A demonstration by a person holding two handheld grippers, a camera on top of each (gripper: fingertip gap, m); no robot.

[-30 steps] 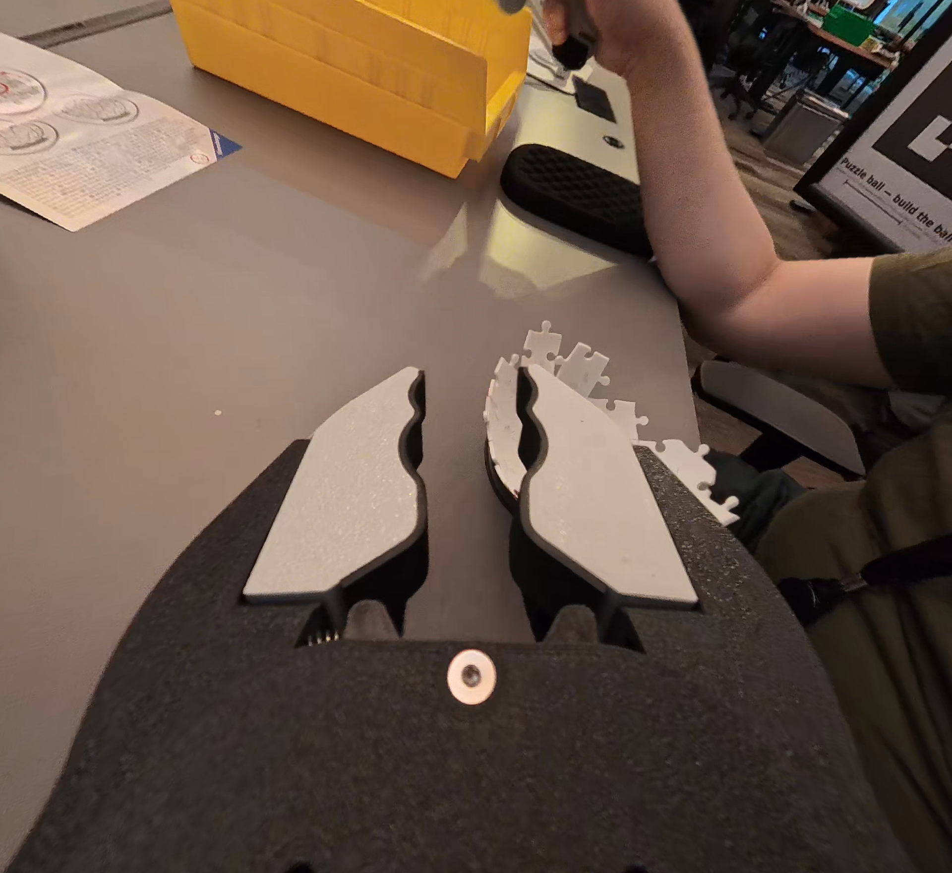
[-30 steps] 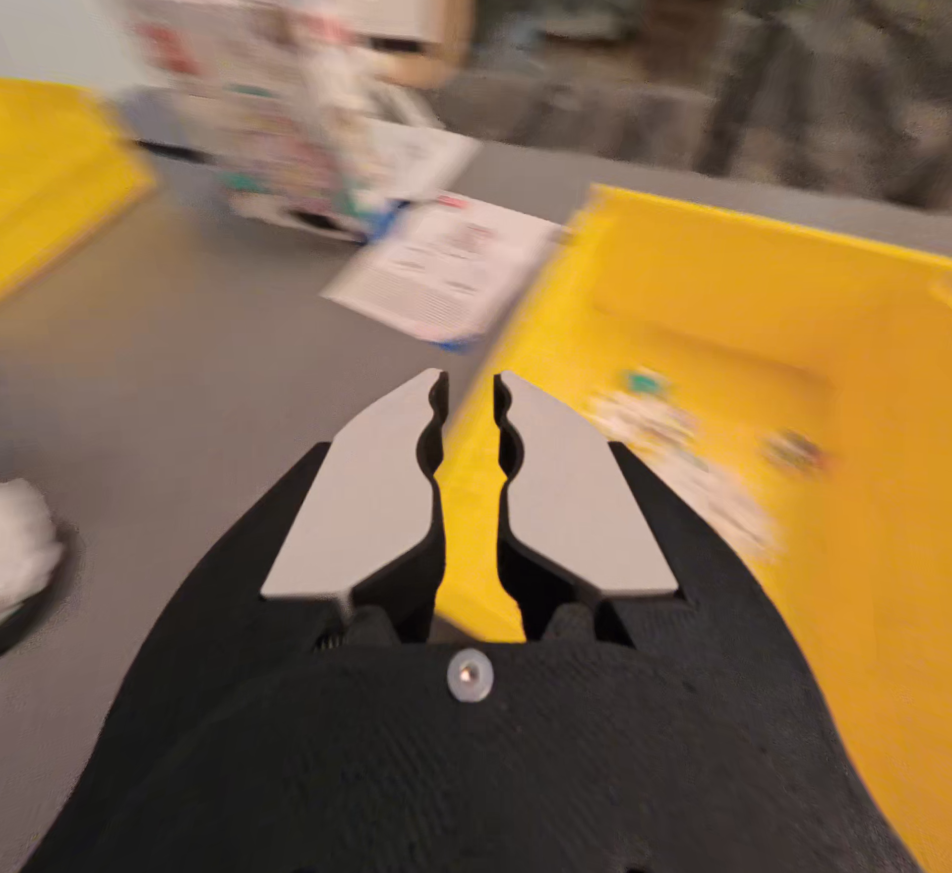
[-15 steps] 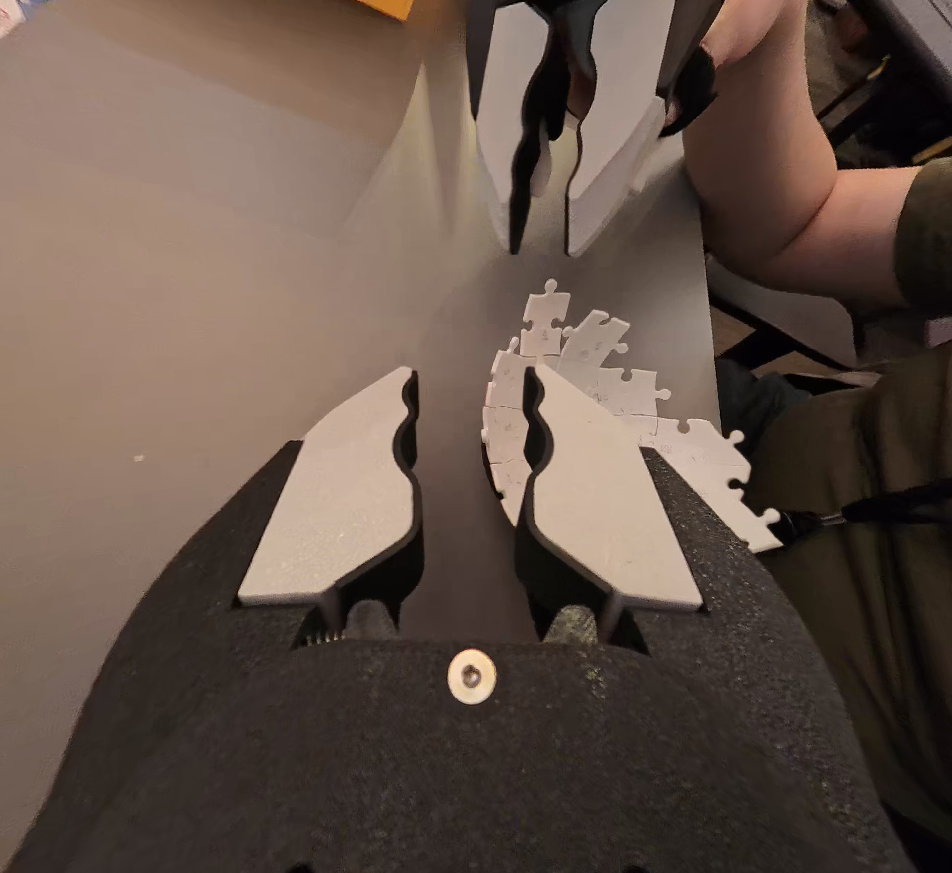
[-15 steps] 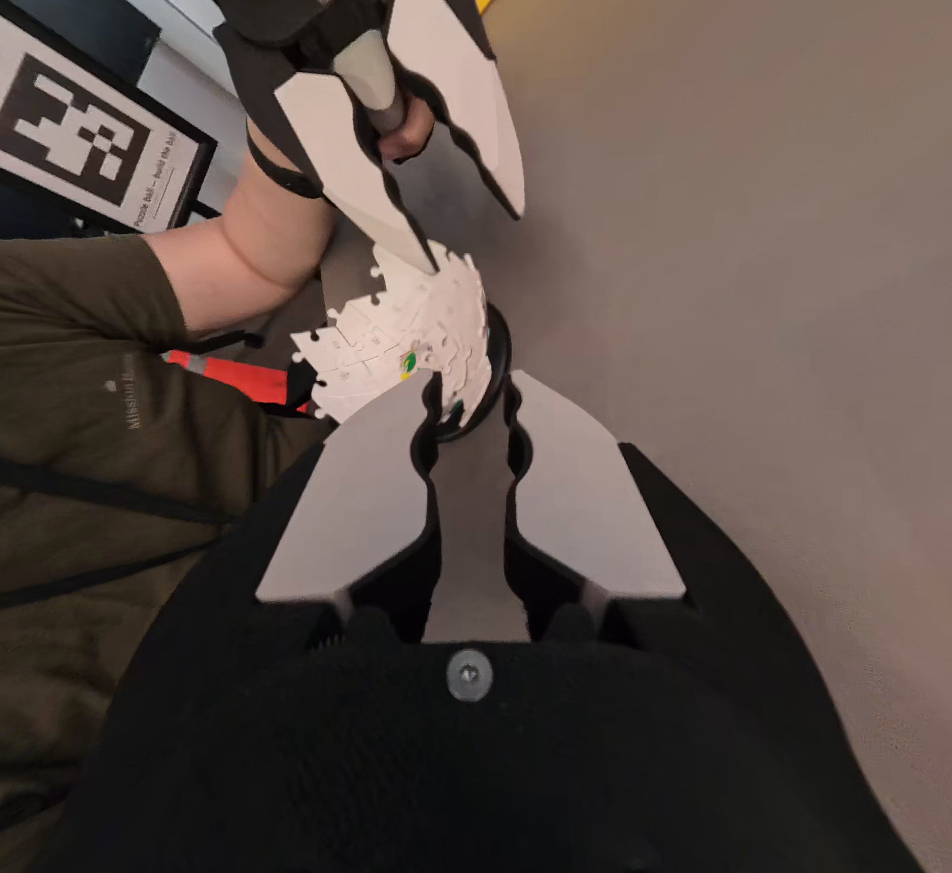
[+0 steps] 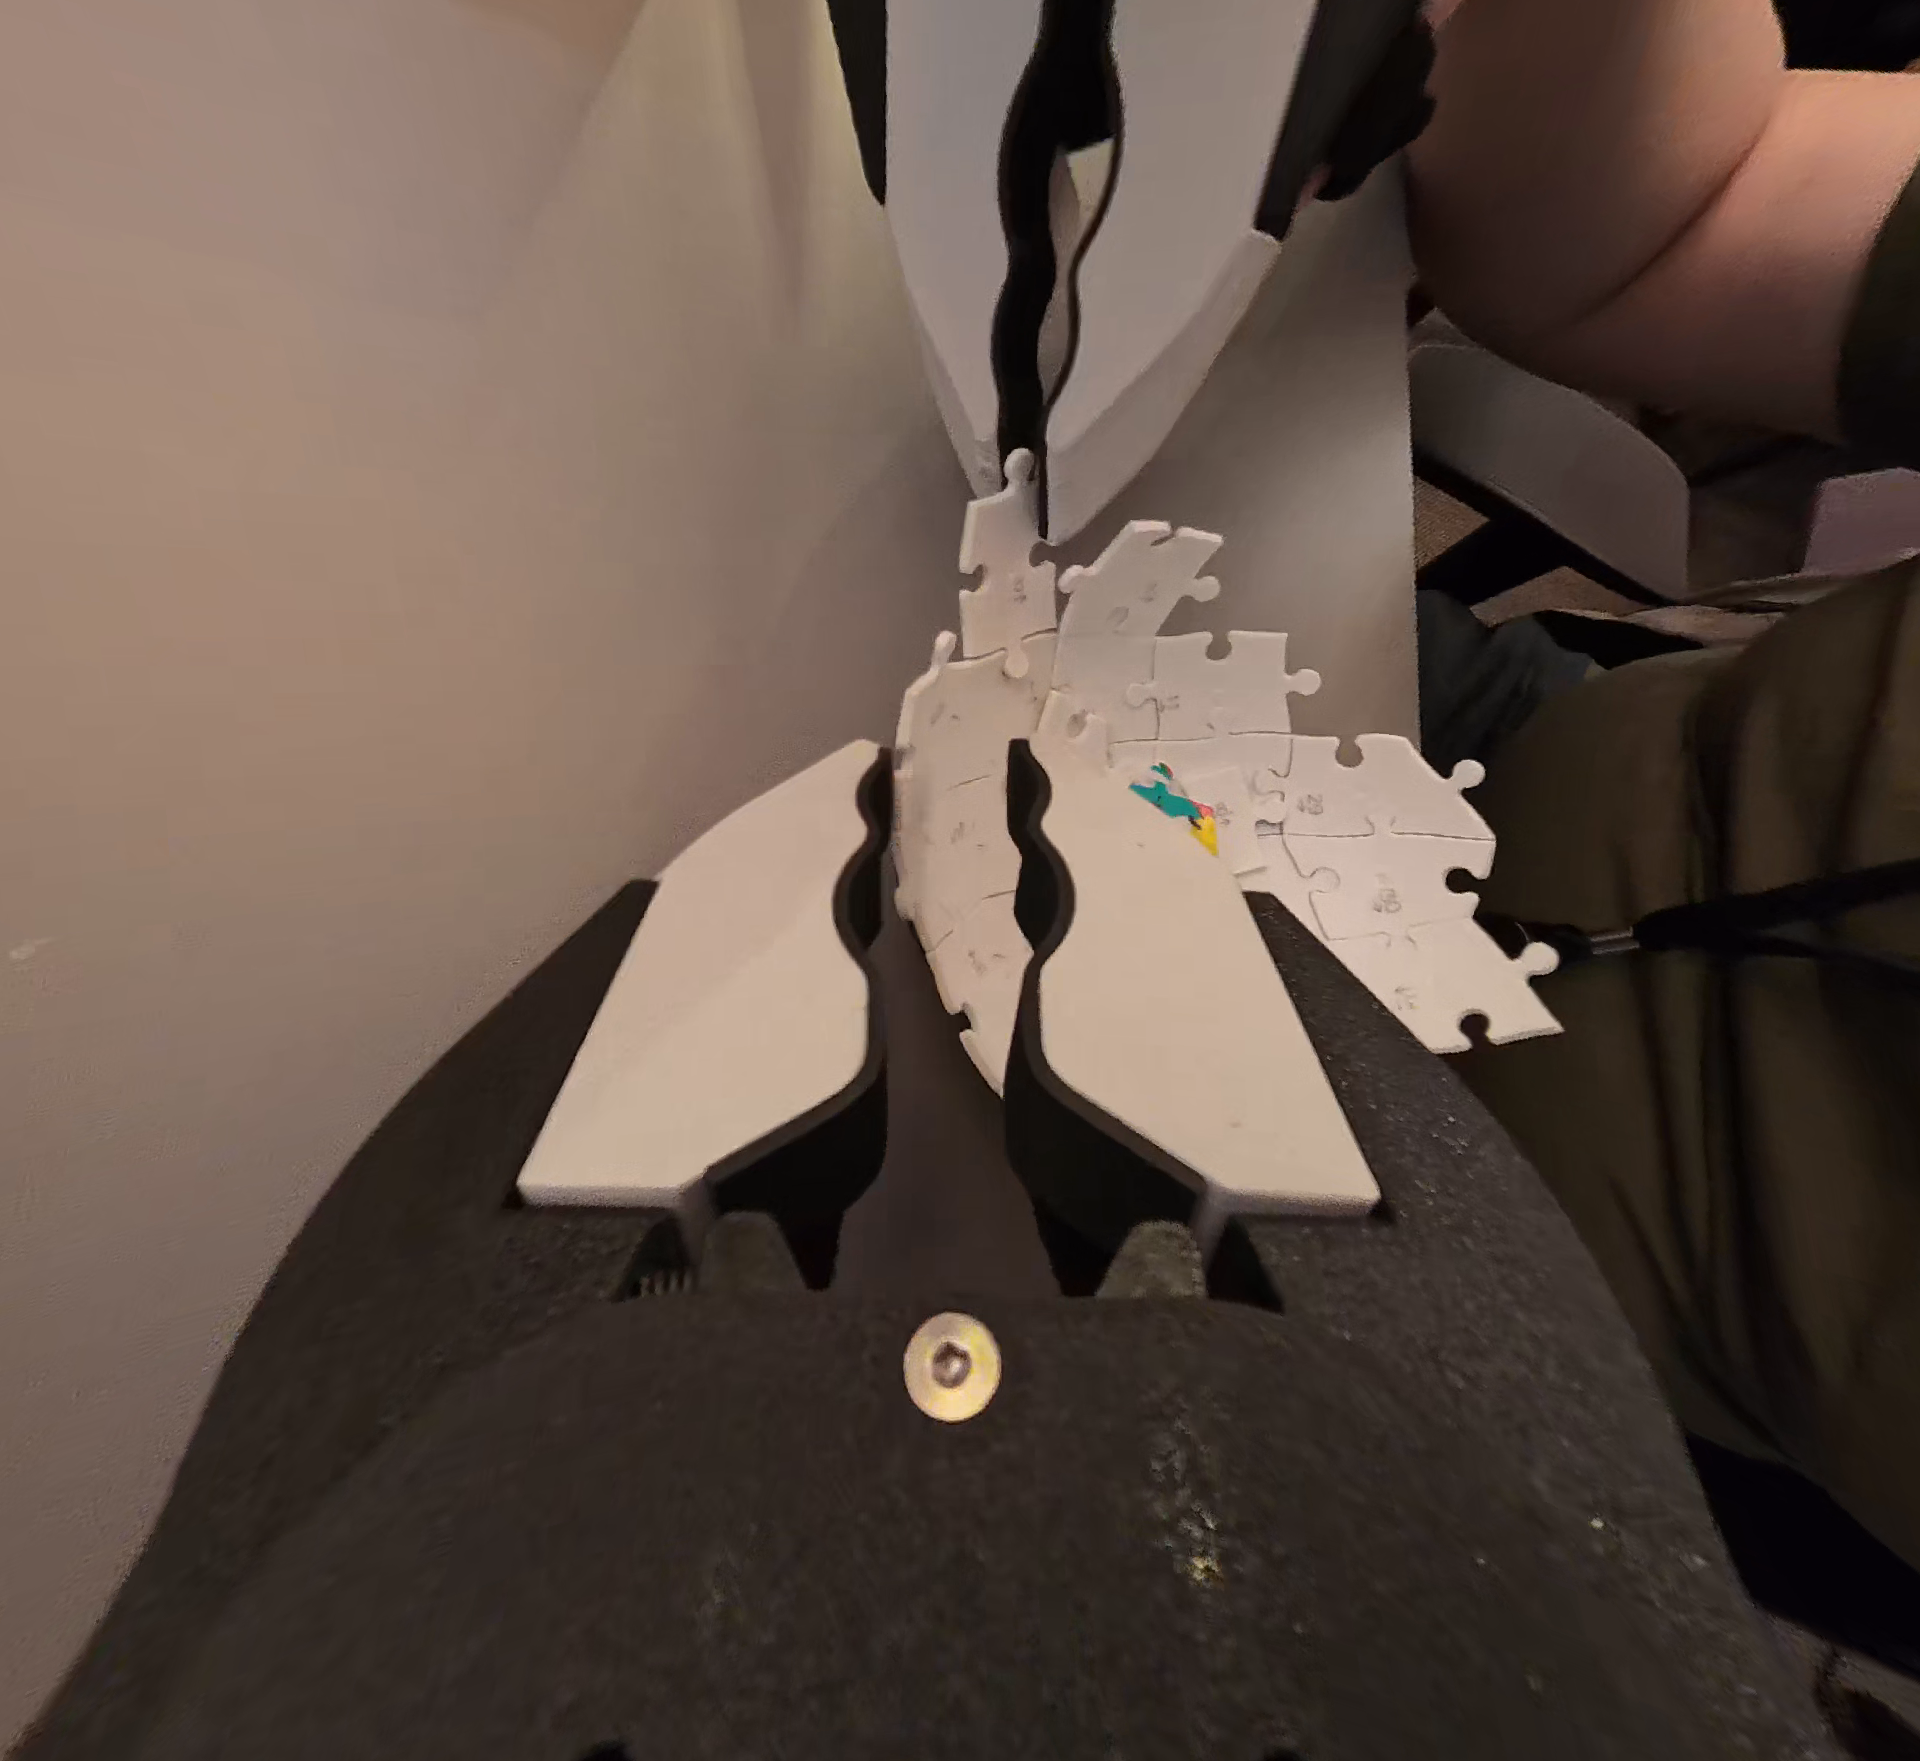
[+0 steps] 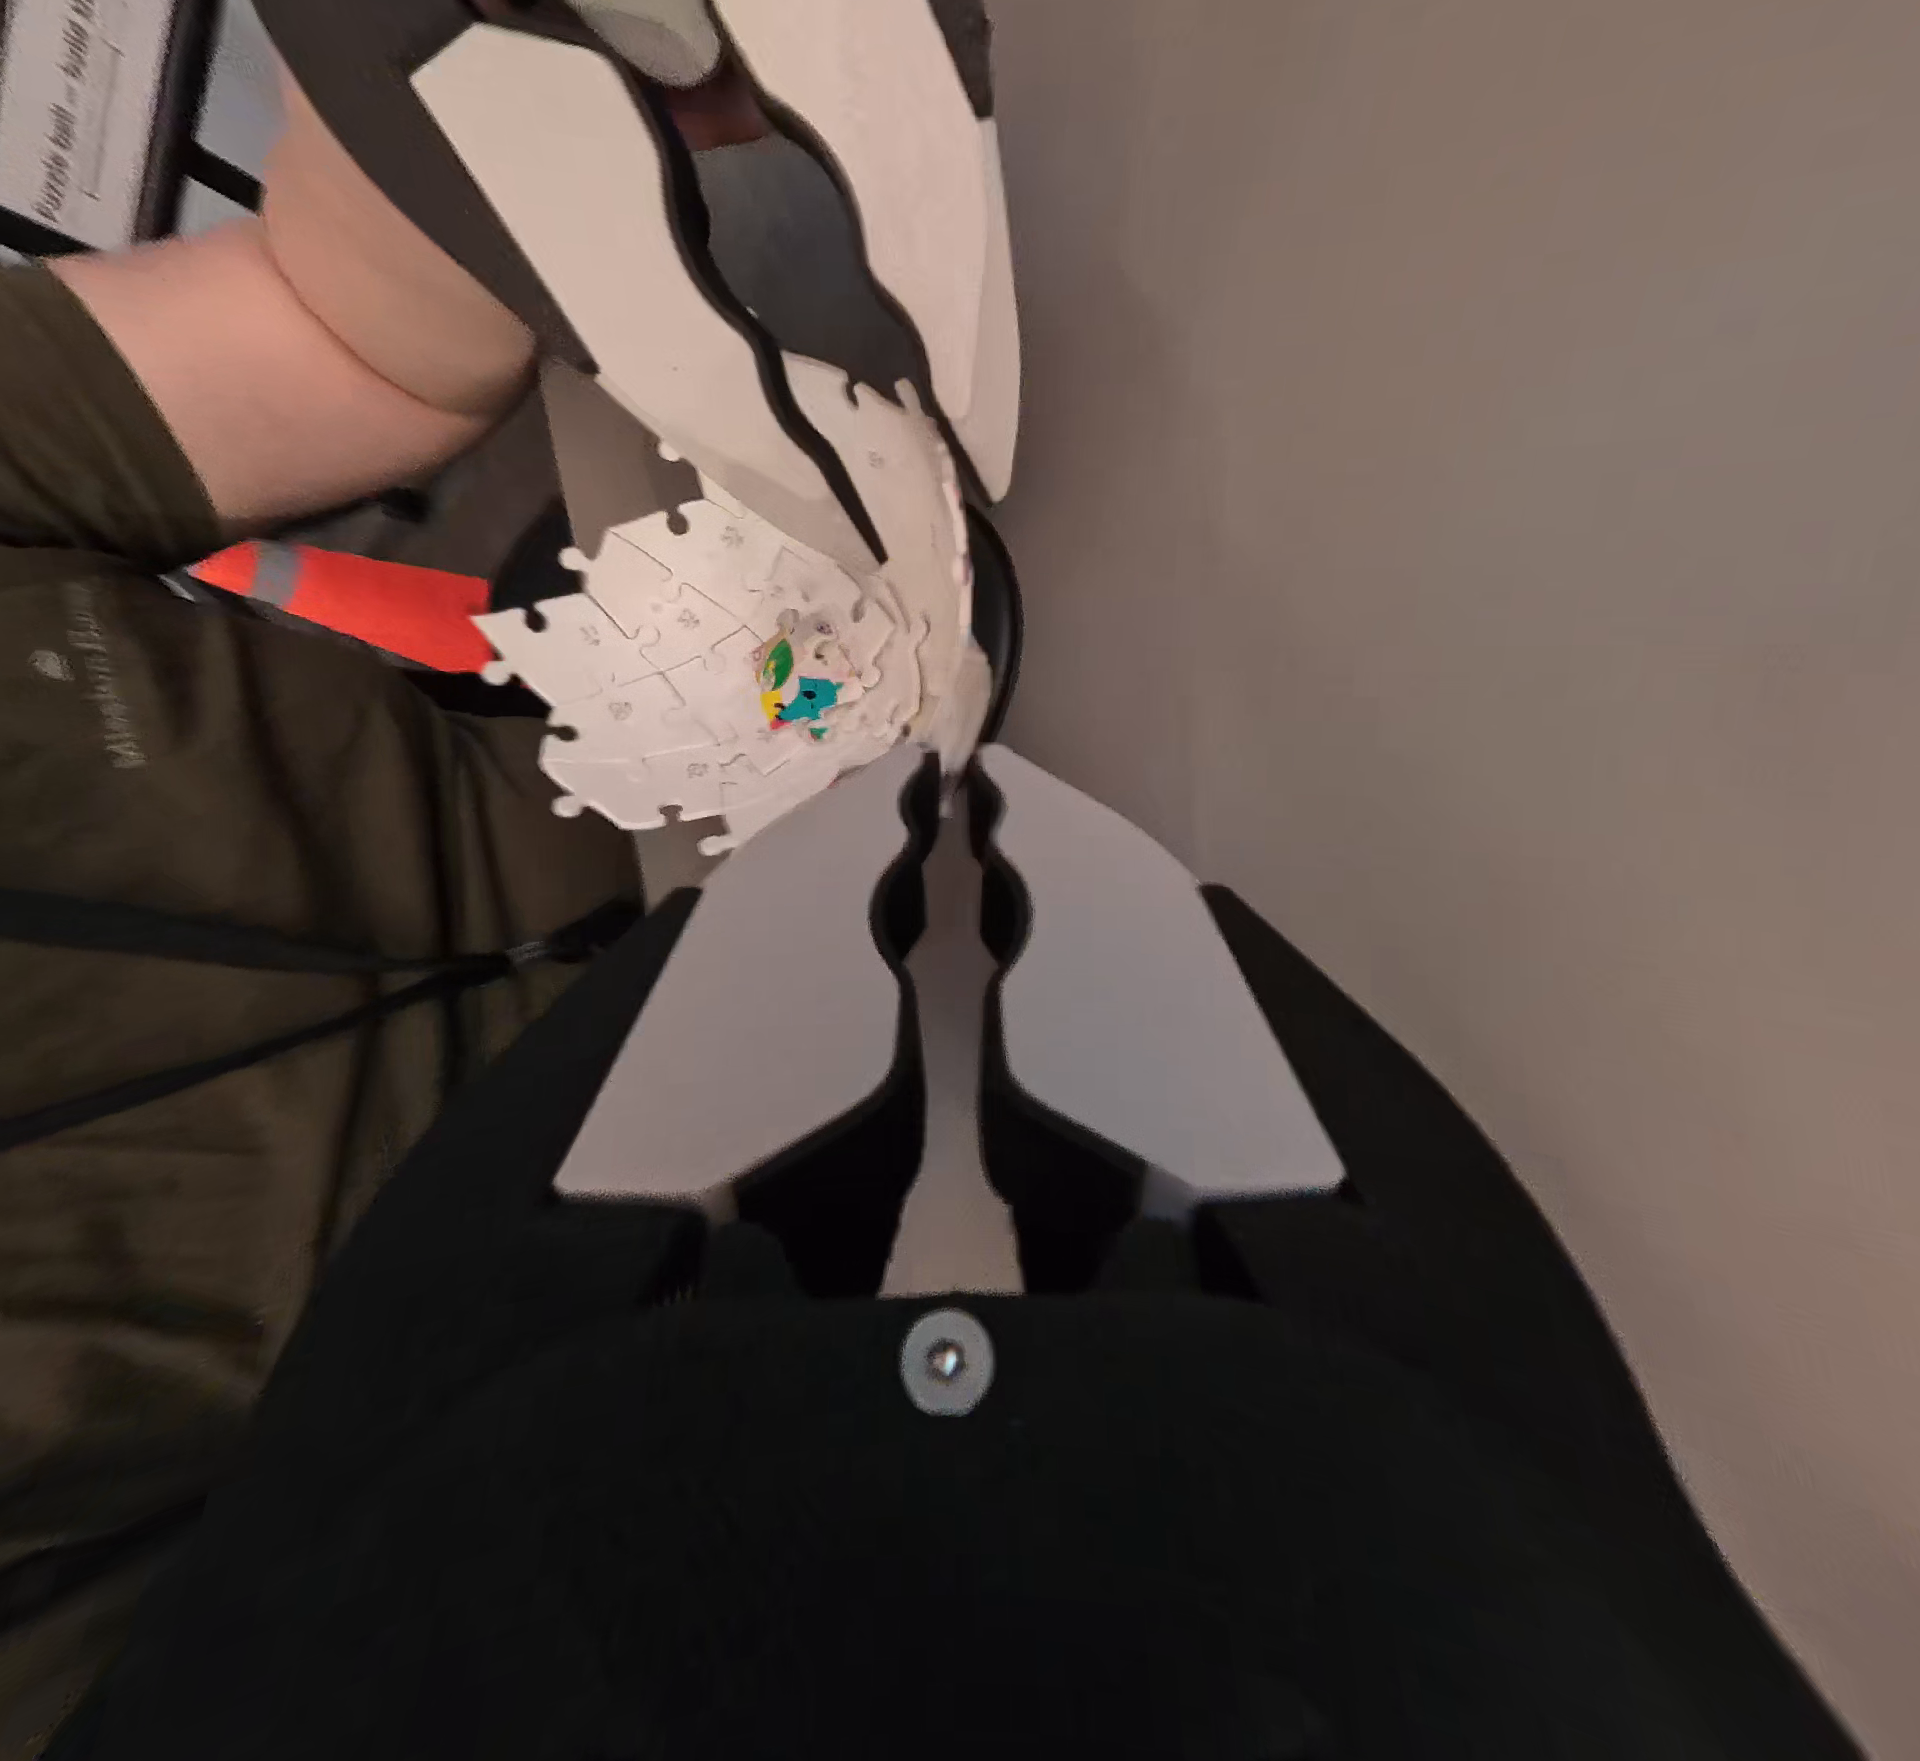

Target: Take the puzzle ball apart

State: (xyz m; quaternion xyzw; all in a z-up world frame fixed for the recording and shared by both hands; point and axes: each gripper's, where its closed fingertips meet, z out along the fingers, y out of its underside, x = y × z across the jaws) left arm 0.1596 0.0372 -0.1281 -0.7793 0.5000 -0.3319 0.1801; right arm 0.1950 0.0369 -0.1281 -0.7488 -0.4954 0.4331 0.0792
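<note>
While the left claw (image 5: 945, 766) steadies the shell (image 5: 1226, 776) at its tips, the right claw (image 6: 951, 766), swung back from the bin, now pinches the top piece (image 5: 1003, 532), so prying can begin.

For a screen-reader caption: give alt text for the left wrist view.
A curved white shell of interlocked puzzle pieces stands between the left gripper's fingers, while the right gripper, reaching from above, pinches its topmost piece. Grey tabletop behind.
</note>
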